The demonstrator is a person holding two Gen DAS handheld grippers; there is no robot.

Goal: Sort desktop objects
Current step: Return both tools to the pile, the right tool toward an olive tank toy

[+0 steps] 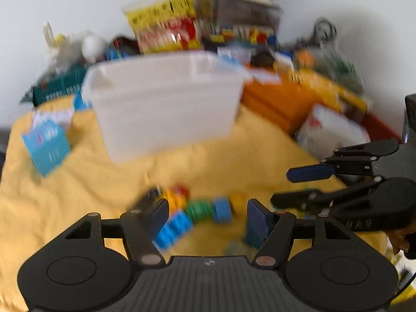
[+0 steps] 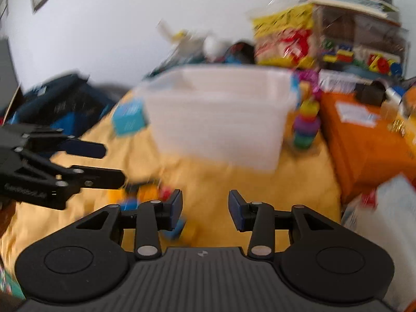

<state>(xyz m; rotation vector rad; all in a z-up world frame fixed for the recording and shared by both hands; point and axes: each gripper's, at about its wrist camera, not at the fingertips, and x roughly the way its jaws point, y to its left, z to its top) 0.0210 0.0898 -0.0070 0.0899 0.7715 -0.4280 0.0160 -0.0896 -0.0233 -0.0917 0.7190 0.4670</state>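
Note:
A heap of toy bricks (image 1: pixel 192 213) lies blurred on the yellow cloth (image 1: pixel 234 161): blue, green, yellow and red pieces. My left gripper (image 1: pixel 206 217) hangs just over it, open wide, the bricks showing between its fingers with no pad touching them. From the right wrist view the same heap (image 2: pixel 145 196) sits left of my right gripper (image 2: pixel 205 209), which is open with only cloth between its fingers. Each gripper shows in the other's view: the right one (image 1: pixel 282 186) at the right edge, the left one (image 2: pixel 113 165) at the left. A white plastic bin (image 1: pixel 166 109) (image 2: pixel 221 119) stands behind.
An orange box (image 2: pixel 364 135) and a white packet (image 1: pixel 330 130) flank the right side. A ring-stacking toy (image 2: pixel 306 124) stands beside the bin. A blue card box (image 1: pixel 46 150) lies at the left, and toy boxes and clutter line the wall.

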